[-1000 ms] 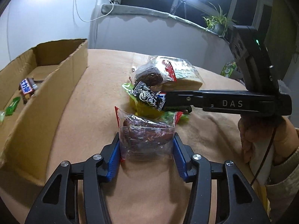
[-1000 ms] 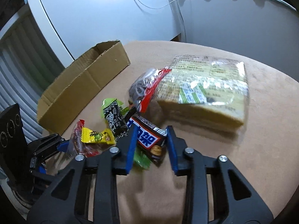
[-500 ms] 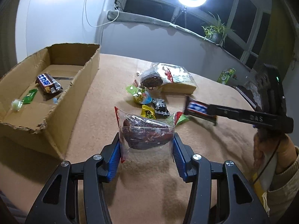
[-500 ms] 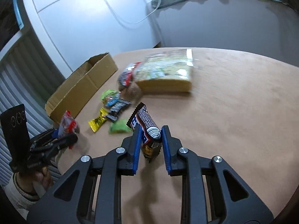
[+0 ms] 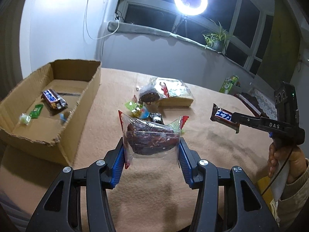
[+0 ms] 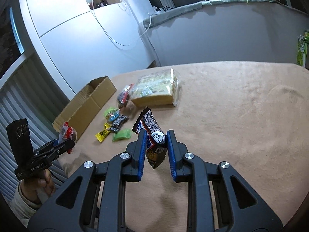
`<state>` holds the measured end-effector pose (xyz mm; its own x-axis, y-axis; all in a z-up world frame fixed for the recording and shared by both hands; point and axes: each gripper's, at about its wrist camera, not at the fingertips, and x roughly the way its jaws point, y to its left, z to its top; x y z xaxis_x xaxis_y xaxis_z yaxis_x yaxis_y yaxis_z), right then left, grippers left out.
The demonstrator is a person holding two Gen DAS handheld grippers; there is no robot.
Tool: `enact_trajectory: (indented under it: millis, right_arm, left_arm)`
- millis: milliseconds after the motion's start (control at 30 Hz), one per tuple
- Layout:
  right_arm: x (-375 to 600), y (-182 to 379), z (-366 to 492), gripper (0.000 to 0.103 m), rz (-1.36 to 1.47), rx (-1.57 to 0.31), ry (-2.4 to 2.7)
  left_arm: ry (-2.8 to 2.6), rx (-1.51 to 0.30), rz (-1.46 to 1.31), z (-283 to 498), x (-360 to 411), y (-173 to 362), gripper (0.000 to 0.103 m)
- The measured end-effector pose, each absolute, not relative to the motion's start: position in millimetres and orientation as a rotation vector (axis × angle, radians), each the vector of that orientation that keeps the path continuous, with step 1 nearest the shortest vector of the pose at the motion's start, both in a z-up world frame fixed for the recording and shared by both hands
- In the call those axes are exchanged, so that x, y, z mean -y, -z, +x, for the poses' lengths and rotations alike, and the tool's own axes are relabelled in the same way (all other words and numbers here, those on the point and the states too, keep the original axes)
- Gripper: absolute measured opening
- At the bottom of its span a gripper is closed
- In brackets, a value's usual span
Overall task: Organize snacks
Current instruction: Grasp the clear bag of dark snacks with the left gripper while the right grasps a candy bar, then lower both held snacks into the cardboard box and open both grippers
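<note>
Left wrist view is showing the left claw (image 5: pixel 151 150) gripping a clear packet of dark snack (image 5: pixel 151 139) above the desk (image 5: pixel 212 145), while the right claw (image 5: pixel 236 122) is clamping a chocolate bar (image 5: pixel 224 117) in the air. Only a few pieces are lying in the cardboard box (image 5: pixel 85 104): another bar and some small sweets. Still waiting on the desk are the big wrapped cake (image 6: pixel 154 92), a round pastry and several small candies (image 6: pixel 115 123), so most sorting, I'd judge, is remaining.
</note>
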<state>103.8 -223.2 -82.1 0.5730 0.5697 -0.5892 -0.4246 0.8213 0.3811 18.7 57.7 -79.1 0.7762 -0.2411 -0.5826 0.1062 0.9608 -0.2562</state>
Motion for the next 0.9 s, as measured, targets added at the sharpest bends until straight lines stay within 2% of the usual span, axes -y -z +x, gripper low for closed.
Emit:
enact_trajectory:
  millis: [367,900]
  right_arm:
    - [170,56,114,0.022,0.15,-0.734,-0.664]
    - [13,16,141,0.022,0.01,-0.686,-0.879]
  left_arm:
    - [0.118,-0.566,-0.238,8,-97,55,0.05]
    - [0.016,-0.502,-0.298,17,-177,48,0.05]
